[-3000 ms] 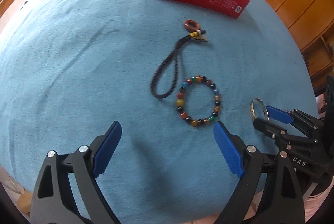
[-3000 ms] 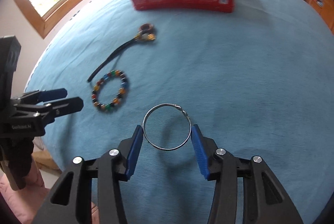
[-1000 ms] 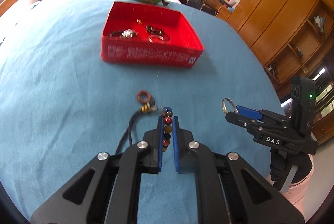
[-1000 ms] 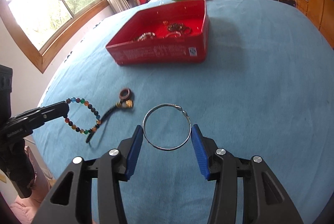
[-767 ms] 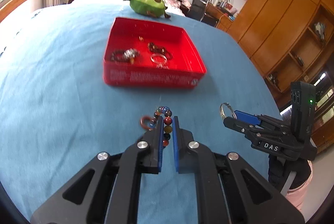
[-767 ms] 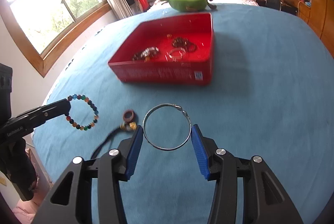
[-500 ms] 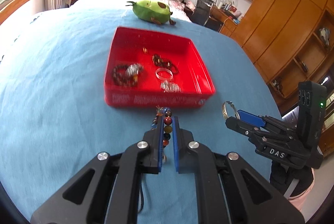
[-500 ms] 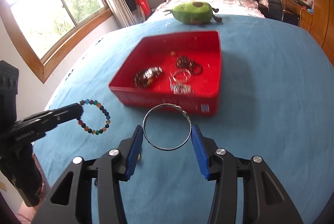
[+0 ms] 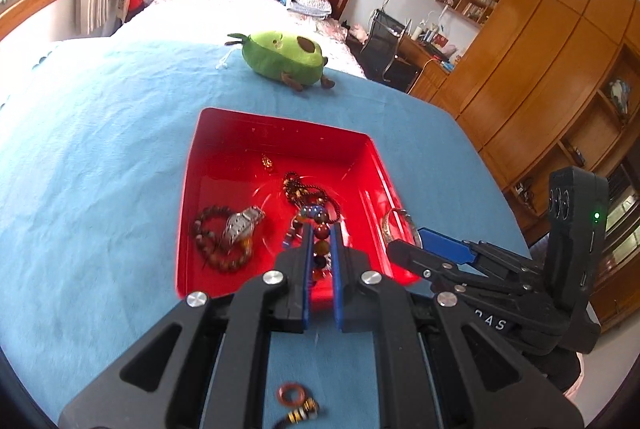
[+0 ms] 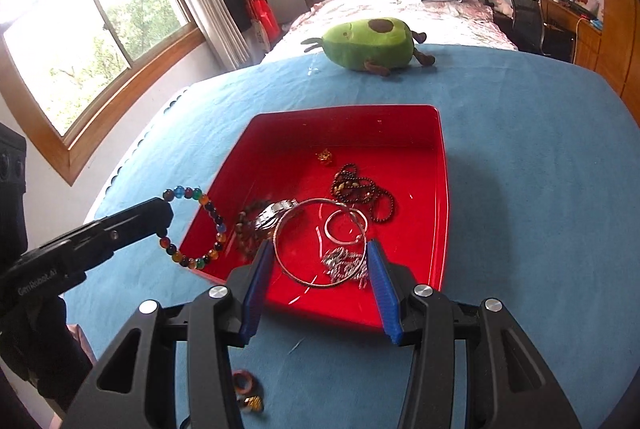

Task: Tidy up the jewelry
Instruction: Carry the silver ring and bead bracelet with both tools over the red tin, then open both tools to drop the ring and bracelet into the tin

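Left wrist view: left tongs clamped on the multicoloured round-bead bracelet, right above the red rectangular tin tray. Right tongs are pinching a thin silver wire bangle over the same tray's near edge. Tray sits on the blue-clothed bench, with a green avocado plush toy behind it.

Each camera sits on a gripper and looks forward along its two fingers, down at the blue table. Both are close to the red tray, facing the green plush and the bed behind it. The left view also looks right toward wooden cupboards; the right view looks left toward windows. Both share the tray and plush.
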